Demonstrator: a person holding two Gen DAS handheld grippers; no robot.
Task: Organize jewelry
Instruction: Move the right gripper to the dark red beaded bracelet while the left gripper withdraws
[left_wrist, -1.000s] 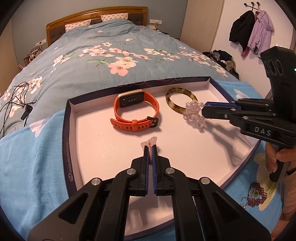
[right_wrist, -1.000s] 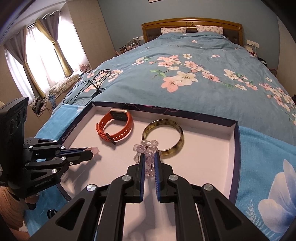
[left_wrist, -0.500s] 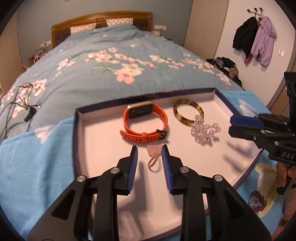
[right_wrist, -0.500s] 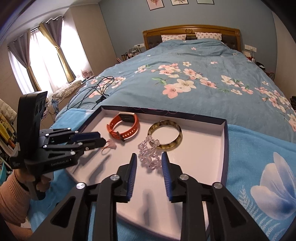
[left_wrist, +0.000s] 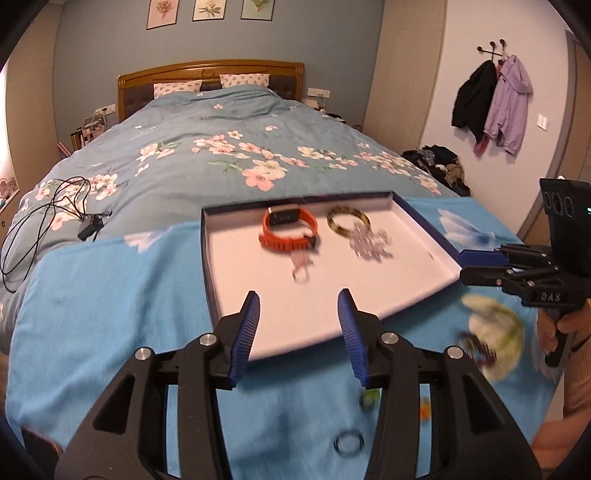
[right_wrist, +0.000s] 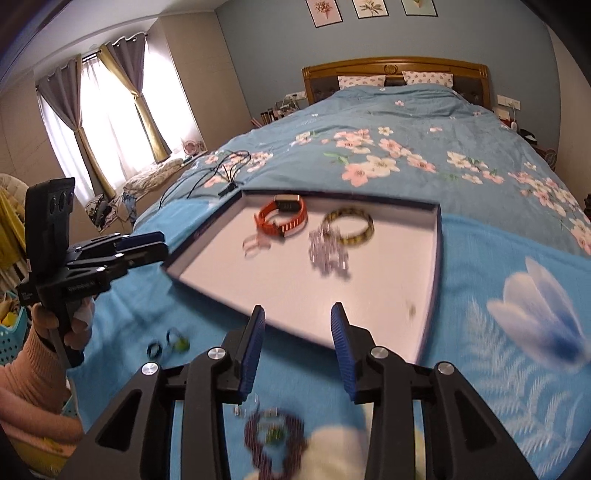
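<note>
A shallow white tray (left_wrist: 236, 280) (right_wrist: 413, 258) with a dark rim lies on the blue bedspread. In it lie an orange watch (left_wrist: 288, 230) (right_wrist: 283, 218), a tortoiseshell bangle (left_wrist: 348, 220) (right_wrist: 349, 225), a clear bead bracelet (left_wrist: 369, 245) (right_wrist: 328, 254) and a small pink piece (left_wrist: 301, 264) (right_wrist: 255, 244). My left gripper (left_wrist: 298, 328) is open and empty, pulled back over the tray's near edge. My right gripper (right_wrist: 297, 343) is open and empty, also behind the near edge. A dark red beaded piece (right_wrist: 275, 437) (left_wrist: 476, 347) lies on the bedspread below the right gripper.
Small rings lie on the bedspread near me: a black one (left_wrist: 348, 443) and a few beside it (right_wrist: 168, 345). A black cable (left_wrist: 44, 218) lies on the floral duvet at the left. Coats (left_wrist: 487, 107) hang on the right wall.
Both grippers opened, let go of the pink piece and the bead bracelet in the tray, then drew back and up. Their jaws have spread wider since half a second ago.
</note>
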